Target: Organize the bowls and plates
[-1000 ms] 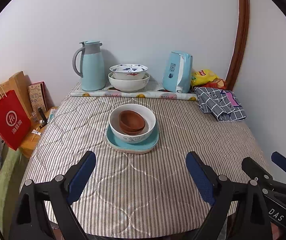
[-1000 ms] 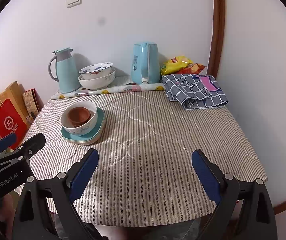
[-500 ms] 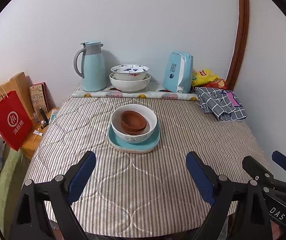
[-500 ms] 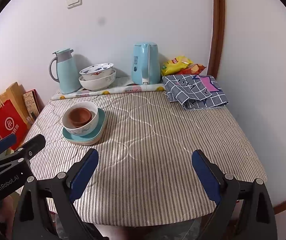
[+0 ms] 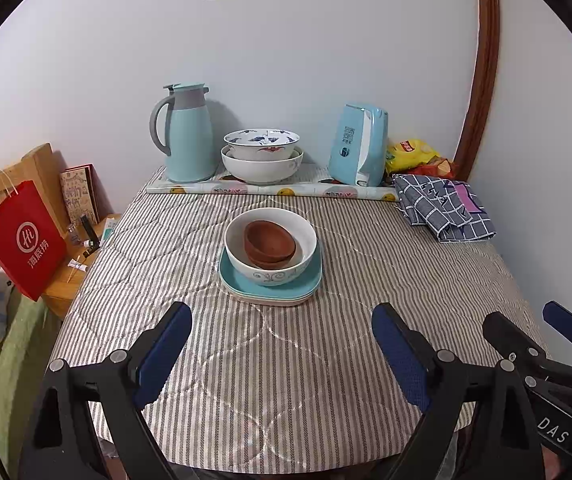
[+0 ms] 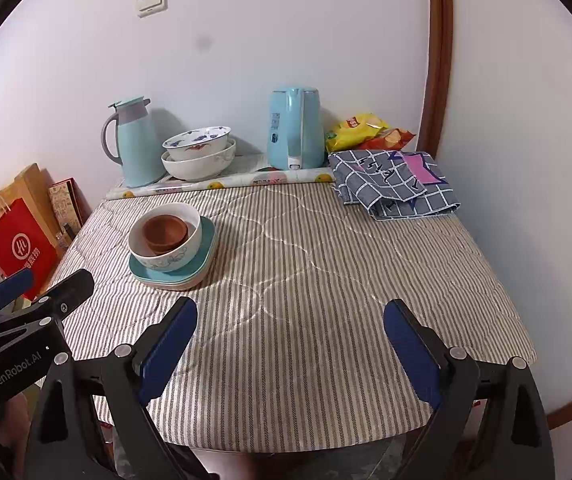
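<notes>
On the striped table a brown bowl [image 5: 269,243] sits inside a white bowl [image 5: 271,274], which stands on stacked teal plates [image 5: 310,288]. The stack also shows in the right wrist view, with the brown bowl [image 6: 164,233], white bowl [image 6: 173,258] and teal plates [image 6: 201,268]. Two more nested bowls [image 5: 261,156] stand at the back, also in the right wrist view [image 6: 199,154]. My left gripper [image 5: 281,344] is open and empty, near the front edge, short of the stack. My right gripper [image 6: 290,338] is open and empty, to the right of the stack.
A teal thermos jug [image 5: 187,136], a teal kettle [image 5: 360,146], snack bags [image 5: 414,154] and a folded checked cloth [image 5: 444,210] line the back and right. A red paper bag [image 5: 25,240] stands off the table's left edge. The wall is close on the right.
Both grippers have drawn back slightly from the table, so the stack appears a little farther away. Nothing on the table has moved. Both grippers stay open.
</notes>
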The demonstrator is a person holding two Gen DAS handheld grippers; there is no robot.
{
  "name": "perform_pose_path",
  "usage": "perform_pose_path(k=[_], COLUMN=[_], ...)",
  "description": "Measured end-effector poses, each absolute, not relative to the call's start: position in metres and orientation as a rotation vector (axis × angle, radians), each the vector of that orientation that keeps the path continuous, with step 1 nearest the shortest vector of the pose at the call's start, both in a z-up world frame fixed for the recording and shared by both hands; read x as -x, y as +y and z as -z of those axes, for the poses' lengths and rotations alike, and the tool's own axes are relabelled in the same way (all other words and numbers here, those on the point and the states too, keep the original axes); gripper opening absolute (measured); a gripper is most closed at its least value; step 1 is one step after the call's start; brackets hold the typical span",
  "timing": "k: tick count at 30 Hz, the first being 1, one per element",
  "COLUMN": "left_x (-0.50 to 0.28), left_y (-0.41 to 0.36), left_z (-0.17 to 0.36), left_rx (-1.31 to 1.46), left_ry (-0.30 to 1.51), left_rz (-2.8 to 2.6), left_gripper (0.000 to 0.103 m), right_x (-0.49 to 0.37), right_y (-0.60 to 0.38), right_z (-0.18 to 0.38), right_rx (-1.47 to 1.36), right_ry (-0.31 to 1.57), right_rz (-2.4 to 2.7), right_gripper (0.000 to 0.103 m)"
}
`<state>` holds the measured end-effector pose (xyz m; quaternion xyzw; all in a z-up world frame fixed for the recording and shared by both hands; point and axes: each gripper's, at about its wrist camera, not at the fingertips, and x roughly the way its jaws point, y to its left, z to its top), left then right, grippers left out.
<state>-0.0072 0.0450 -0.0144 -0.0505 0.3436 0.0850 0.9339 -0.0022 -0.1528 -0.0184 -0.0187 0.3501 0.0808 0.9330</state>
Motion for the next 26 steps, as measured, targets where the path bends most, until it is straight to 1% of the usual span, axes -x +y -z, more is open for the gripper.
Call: perform_pose_path(k=[26], left_x=[0.0065], left_y=[0.0481], left_z=[0.0127], left_rx=[0.098], left_ry=[0.699], left_rz=[-0.184], left_gripper=[0.091], right_x=[0.0038], right_y=[-0.1502], right_z=[0.0155], right_rx=[0.037], right_ry=[0.711], right_rz=[-0.176], right_gripper=[0.093])
